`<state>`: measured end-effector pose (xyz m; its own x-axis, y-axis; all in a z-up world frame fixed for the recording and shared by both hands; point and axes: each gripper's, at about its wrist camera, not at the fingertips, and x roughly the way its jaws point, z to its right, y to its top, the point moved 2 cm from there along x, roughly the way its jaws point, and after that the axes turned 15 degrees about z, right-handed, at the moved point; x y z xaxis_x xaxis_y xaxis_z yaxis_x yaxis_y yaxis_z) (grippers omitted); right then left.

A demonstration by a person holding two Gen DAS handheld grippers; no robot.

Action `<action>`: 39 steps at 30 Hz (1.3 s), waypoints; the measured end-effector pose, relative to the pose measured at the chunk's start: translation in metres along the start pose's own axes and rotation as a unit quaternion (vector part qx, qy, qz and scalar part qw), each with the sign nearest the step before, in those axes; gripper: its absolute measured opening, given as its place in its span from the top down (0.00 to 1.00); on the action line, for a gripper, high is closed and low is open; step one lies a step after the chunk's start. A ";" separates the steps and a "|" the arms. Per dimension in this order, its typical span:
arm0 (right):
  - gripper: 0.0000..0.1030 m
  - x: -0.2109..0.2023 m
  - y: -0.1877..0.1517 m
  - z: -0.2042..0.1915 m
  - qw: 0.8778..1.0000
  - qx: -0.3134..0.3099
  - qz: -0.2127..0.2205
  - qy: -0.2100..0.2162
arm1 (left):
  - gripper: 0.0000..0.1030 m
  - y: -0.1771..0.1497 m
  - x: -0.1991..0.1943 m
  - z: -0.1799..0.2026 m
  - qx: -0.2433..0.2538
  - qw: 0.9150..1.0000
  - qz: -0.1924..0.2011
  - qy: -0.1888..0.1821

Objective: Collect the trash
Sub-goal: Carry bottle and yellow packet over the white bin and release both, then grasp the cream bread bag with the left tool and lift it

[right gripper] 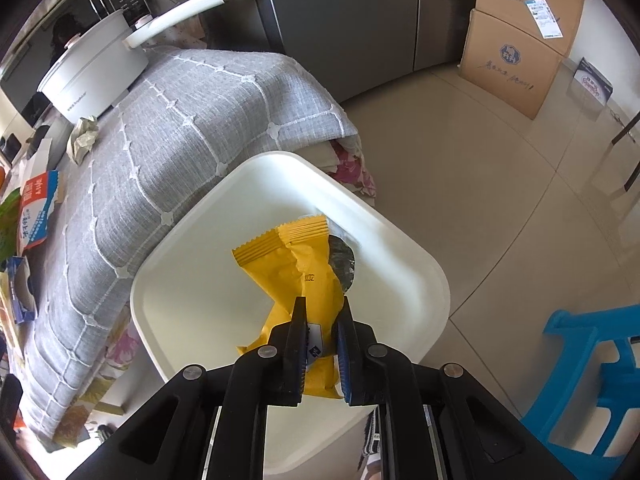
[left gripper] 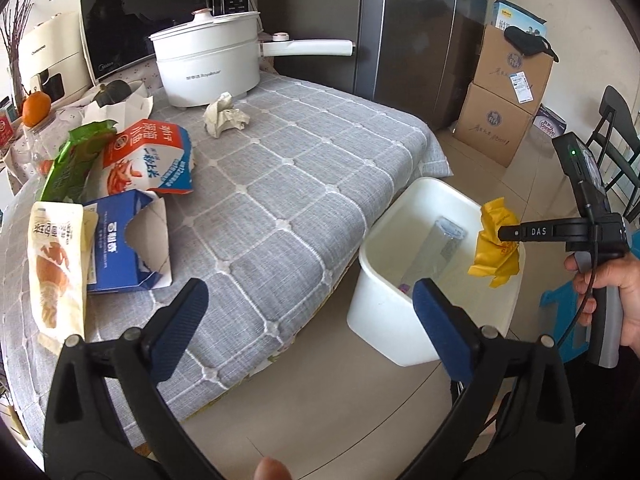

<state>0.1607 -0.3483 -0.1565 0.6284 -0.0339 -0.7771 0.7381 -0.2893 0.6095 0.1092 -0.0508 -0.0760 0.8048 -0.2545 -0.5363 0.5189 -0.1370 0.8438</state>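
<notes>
My right gripper (right gripper: 322, 308) is shut on a yellow snack wrapper (right gripper: 292, 260) and holds it over the white bin (right gripper: 192, 240); it also shows in the left wrist view (left gripper: 505, 233) with the wrapper (left gripper: 494, 246) above the bin (left gripper: 384, 320). A clear wrapper (left gripper: 440, 244) lies inside the bin. My left gripper (left gripper: 308, 300) is open and empty over the table's near edge. On the grey tablecloth (left gripper: 280, 184) lie a crumpled paper (left gripper: 224, 114), a red-white-blue carton (left gripper: 148, 160), a blue box (left gripper: 124, 244), a beige snack bag (left gripper: 54, 264) and a green bag (left gripper: 68, 164).
A white pot (left gripper: 208, 64) with a long handle stands at the table's back, before a microwave (left gripper: 152, 12). A dark fridge (left gripper: 420, 36), stacked cardboard boxes (left gripper: 504, 96), a black chair (left gripper: 616, 136) and a blue stool (right gripper: 592, 376) stand on the tiled floor.
</notes>
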 end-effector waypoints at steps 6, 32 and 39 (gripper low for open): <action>0.37 -0.008 0.002 -0.009 1.000 0.006 0.010 0.002 | 0.01 -0.004 -0.015 -0.023 -0.015 1.000 0.000 0.021; 0.26 -0.036 0.002 -0.138 0.991 -0.103 0.023 0.079 | 0.01 -0.037 -0.013 -0.215 -0.111 0.980 -0.047 0.155; 0.25 -0.035 -0.009 -0.178 0.986 -0.137 0.012 0.098 | 0.01 -0.052 0.023 -0.228 -0.117 0.977 -0.093 0.151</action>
<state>0.1760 -0.1737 -0.1073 0.6619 0.1560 -0.7332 0.7443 -0.0206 0.6675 0.1662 0.1684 -0.1367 0.7206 0.0521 -0.6914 0.6873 0.0778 0.7222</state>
